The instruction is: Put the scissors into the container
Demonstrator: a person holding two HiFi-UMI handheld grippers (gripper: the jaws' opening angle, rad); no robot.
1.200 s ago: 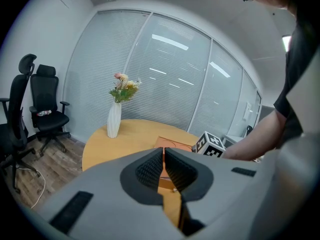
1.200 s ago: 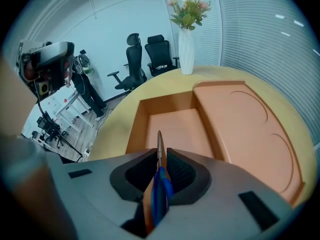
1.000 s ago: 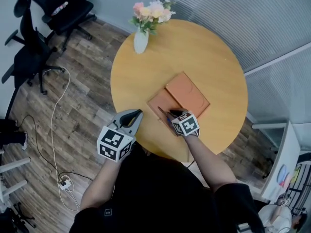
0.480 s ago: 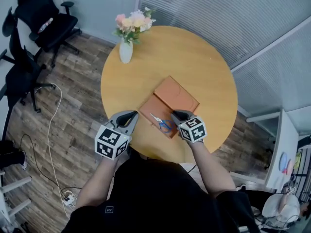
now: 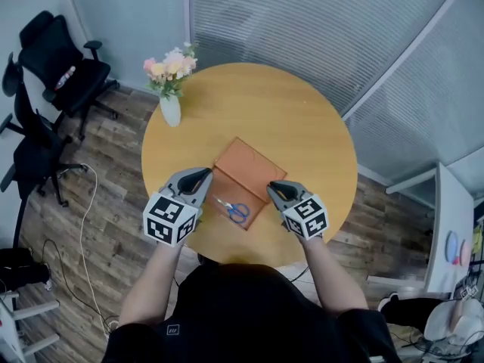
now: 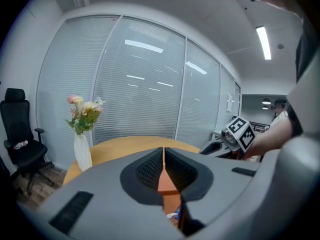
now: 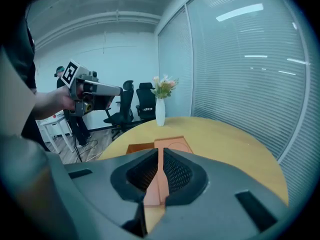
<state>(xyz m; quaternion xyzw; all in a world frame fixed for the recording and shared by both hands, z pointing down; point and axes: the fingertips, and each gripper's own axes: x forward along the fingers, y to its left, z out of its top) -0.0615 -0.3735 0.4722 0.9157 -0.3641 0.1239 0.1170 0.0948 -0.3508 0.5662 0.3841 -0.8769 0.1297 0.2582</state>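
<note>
Scissors (image 5: pixel 233 209) lie flat in the near, darker section of the orange container (image 5: pixel 253 165). The blades point away to the left and the blue handles are toward me. Nothing touches them. My left claw (image 5: pixel 203 175) sits just left of the container and my right claw (image 5: pixel 274 188) just right of it. Both are closed to a thin slit and carry nothing; each gripper view shows only orange through the slit, with a speck of blue handle in the left one. The container rests near the middle of the round bench (image 5: pixel 310 119), well apart from the vase (image 5: pixel 170 109) at the far left edge. I judge the scissors to be light and rigid, with smooth metal blades that would slip under a pinch and thicker plastic loops that would not. If they need re-seating, the sound hold is across the handles or at the pivot, approached from above since they lie so flat. A second ago my right claw was down on the scissors over this same section. Half a second ago it was already clear, with the scissors lying alone. Since then both claws have backed off to the sides and the scissors have not shifted. By my assessment the placement is complete.
</note>
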